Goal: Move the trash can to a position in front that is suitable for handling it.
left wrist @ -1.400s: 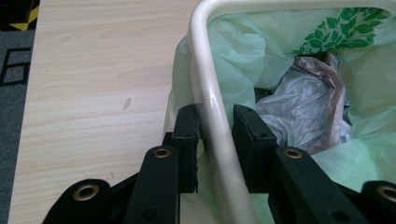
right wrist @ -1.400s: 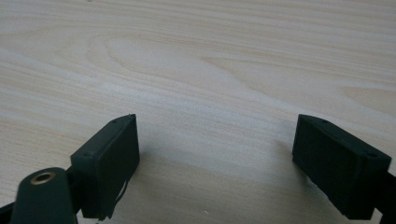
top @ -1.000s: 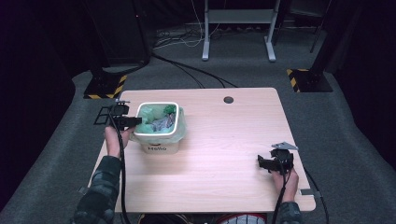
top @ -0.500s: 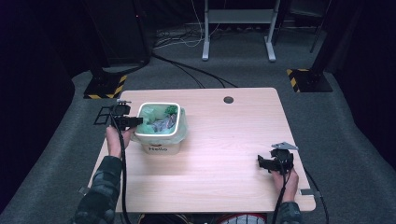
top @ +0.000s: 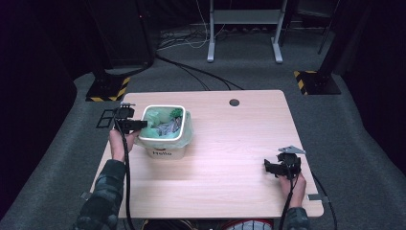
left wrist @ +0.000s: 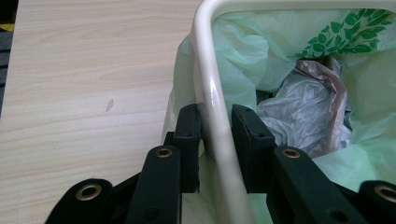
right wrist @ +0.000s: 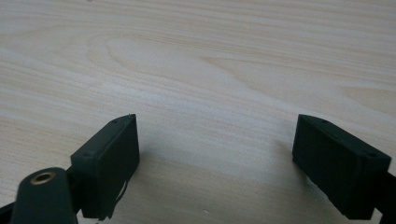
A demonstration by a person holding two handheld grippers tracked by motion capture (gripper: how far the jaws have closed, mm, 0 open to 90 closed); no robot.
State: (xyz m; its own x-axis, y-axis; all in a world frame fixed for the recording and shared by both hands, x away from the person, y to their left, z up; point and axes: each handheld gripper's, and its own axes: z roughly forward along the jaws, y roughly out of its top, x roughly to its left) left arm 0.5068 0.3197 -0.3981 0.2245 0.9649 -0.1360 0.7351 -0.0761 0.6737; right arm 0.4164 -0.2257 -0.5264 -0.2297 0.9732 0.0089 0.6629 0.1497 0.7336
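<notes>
A small white bin (top: pixel 165 149) lined with a pale green bag (left wrist: pixel 233 60) stands on the left part of the table, with crumpled grey and pink wrapping (left wrist: pixel 303 112) inside. My left gripper (top: pixel 135 125) is at the bin's left rim (left wrist: pixel 210 93), and in the left gripper view (left wrist: pixel 215 122) its jaws are shut on that rim, one jaw outside and one inside. My right gripper (top: pixel 269 166) rests low over the table near the right front corner. In the right gripper view (right wrist: pixel 217 154) its jaws stand wide apart with bare wood between them.
The wooden table (top: pixel 230 158) has a round cable hole (top: pixel 234 102) at its back edge. Beyond the table lie floor cables, a metal stand's legs (top: pixel 242 28) and yellow-black striped bases (top: pixel 107 88).
</notes>
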